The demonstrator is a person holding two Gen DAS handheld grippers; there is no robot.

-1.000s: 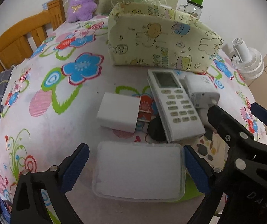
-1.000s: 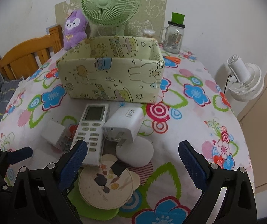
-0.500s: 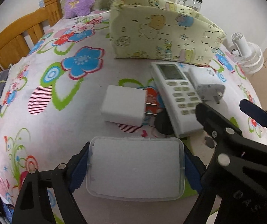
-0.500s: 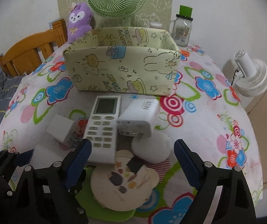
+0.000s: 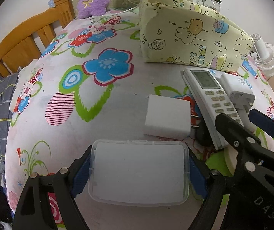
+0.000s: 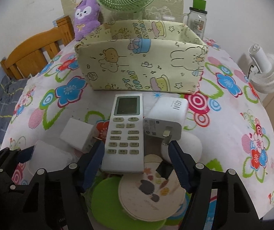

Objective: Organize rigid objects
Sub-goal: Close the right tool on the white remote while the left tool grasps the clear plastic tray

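Left gripper [image 5: 139, 169]: clamped across the short ends of a clear plastic case [image 5: 139, 173], blue pads tight against both sides.
Right gripper [image 6: 136, 163]: jaws closing around the near end of a white air-conditioner remote [image 6: 125, 132]; left pad at its edge, right pad apart.
Table [image 6: 223, 134]: floral cloth; a white charger cube [image 6: 78, 134] left of the remote, a 45W plug adapter [image 6: 165, 118] touching its right.
Fabric storage box [image 6: 140, 67]: open-topped, behind the remote.
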